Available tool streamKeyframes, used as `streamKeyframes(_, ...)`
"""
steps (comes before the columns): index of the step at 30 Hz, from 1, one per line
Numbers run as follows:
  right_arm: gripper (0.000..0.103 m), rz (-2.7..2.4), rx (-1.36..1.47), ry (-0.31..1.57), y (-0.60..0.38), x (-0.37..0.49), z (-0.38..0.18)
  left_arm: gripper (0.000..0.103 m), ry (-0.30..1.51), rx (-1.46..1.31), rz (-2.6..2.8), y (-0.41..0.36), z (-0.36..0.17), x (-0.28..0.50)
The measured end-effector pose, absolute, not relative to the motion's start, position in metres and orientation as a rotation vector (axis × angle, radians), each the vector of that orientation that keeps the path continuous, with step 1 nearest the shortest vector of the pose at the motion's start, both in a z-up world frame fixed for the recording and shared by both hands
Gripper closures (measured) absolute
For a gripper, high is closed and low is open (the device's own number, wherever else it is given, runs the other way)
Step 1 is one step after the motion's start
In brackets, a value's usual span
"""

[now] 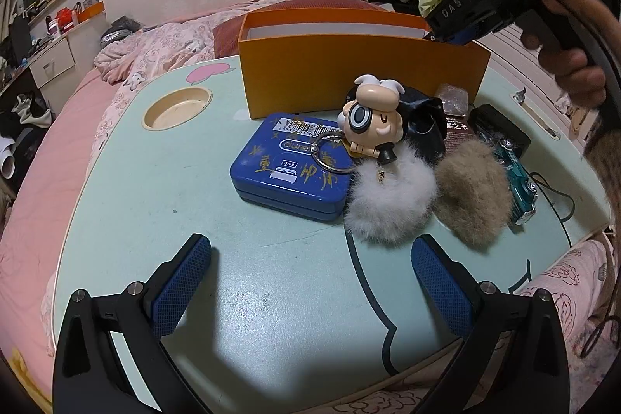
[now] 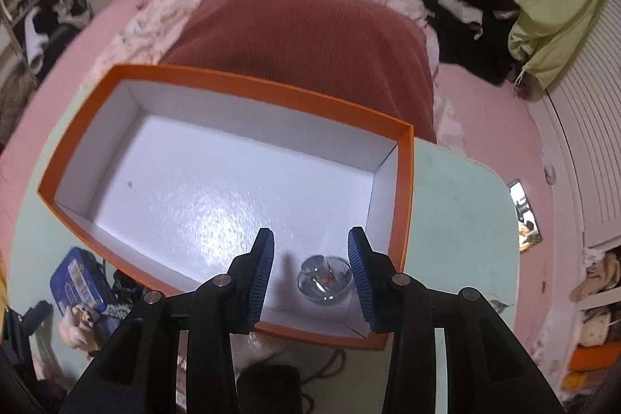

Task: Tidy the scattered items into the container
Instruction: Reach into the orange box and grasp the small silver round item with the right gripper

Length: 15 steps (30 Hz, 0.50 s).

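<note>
Orange card forms the outer walls of the container (image 2: 405,189), an open box with a white lining that is set at the far side of the pale green counter (image 1: 271,297). Inside it, at the near right corner, a small clear glass piece (image 2: 324,278) is seen lying on the white floor. The right hand-held gripper (image 2: 310,272) is held above that corner, pointing steeply down; its blue pads are spread, and the glass piece lies below the gap, touched by neither pad. In the left wrist view this same gripper (image 1: 446,35) is seen dipping over the box's right end, gripped by a hand (image 1: 562,61).

The left hand-held gripper (image 1: 310,282) is held low over the near part of the counter, its fingers spread wide with nothing between them.

Scattered items are left on the counter just near the box: a blue tin (image 1: 287,169) to the left, a cartoon figure keyring (image 1: 372,119) resting partly on it, a white fur pompom (image 1: 388,200), a brown fur pompom (image 1: 473,193) to its right, and a teal toy car (image 1: 524,185) at the far right. A round cup recess (image 1: 176,107) is sunk into the counter on the left. A pink bed (image 1: 39,161) is seen beyond and around the counter.
</note>
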State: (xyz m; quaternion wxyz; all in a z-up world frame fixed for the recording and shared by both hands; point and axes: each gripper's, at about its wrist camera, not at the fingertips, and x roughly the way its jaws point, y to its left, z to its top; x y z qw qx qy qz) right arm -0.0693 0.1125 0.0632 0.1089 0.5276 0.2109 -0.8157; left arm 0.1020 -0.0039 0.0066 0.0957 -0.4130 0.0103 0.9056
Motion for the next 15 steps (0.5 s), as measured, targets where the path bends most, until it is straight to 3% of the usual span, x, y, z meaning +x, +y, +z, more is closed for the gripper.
streamKeyframes(8,0.066,-2.173,1.860,0.808,0.097,-0.087,0.055,0.000,0.030,-1.223,2.685,-0.004,0.007,0.102)
streamKeyframes(12,0.074,-2.141,2.008,0.615,0.110,-0.098,0.048,0.000,0.030,-1.222,2.685,-0.004,0.007,0.102)
streamKeyframes(15,0.081,-2.100,2.078,0.616,0.114,-0.103,0.035,0.000,0.032,-1.222,2.684,-0.003,0.007,0.102)
